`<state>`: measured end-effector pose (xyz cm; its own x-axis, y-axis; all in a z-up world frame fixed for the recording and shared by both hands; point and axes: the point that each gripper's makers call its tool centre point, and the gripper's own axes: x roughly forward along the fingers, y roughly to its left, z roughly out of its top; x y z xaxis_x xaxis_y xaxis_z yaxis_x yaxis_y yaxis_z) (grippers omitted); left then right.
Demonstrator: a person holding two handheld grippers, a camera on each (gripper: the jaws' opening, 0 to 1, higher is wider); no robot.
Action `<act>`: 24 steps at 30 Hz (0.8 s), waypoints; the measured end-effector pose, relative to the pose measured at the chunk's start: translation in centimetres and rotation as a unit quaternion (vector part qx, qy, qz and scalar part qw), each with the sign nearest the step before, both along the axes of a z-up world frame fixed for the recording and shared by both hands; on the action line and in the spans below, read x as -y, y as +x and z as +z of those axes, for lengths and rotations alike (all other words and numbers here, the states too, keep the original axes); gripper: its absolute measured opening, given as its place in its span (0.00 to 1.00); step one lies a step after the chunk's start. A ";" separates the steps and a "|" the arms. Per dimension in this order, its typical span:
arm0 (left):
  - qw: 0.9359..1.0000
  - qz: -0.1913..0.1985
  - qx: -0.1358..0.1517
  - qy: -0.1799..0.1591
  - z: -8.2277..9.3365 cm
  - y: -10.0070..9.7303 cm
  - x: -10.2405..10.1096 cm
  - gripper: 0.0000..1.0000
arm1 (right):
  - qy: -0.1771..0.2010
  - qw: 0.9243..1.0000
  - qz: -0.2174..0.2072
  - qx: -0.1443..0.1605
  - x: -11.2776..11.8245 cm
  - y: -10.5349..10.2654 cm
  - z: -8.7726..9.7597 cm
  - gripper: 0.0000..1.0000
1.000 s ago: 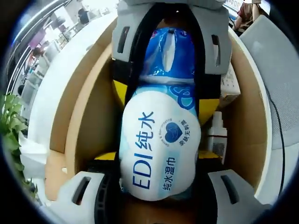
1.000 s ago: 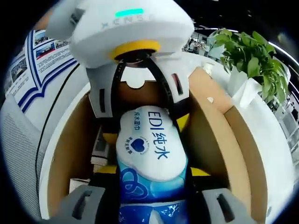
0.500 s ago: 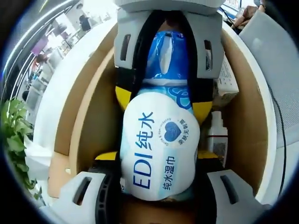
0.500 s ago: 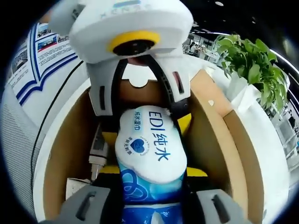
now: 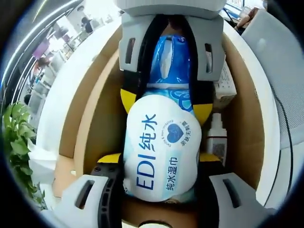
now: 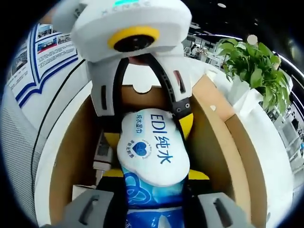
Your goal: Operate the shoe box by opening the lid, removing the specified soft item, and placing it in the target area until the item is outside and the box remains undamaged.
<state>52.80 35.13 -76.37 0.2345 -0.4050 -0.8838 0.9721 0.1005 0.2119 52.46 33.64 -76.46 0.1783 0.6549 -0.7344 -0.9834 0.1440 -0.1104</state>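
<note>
Little change since a second ago: wet wipes pack (image 5: 161,152) sits slightly higher over the shoe box (image 5: 97,118). Left gripper (image 5: 159,164) and right gripper (image 6: 154,178), jaws apart, clamp opposite ends of the pack. Small bottle (image 5: 216,137) inside box, beside pack.

- Held a soft white-and-blue wet-wipe pack (image 6: 153,154), printed "EDI", between yellow-tipped jaws of the right gripper (image 6: 153,178) at its blue end.
- Met from the far end by the white left gripper (image 6: 147,126), clamped on the pack's white end.
- Sat within the open brown cardboard shoe box (image 6: 213,137).
- Showed a small white bottle (image 6: 102,154) beside the pack.
- Showed a leafy green plant (image 6: 251,69) beyond.
</note>
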 end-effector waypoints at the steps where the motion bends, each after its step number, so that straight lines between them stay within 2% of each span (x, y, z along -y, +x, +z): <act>1: 1.000 -0.001 0.000 0.000 0.1 0.0 0.0 0.59 | 0.000 1.000 0.000 0.001 0.0 0.0 0.1 0.39; 24: 1.000 -0.011 0.016 0.007 3.8 0.1 0.3 0.59 | 0.010 1.000 -0.002 0.015 0.3 0.1 3.8 0.40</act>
<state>52.89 34.85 -72.54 0.2534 -0.3975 -0.8819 0.9669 0.0755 0.2437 52.51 33.38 -72.70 0.2033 0.6679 -0.7160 -0.9790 0.1506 -0.1375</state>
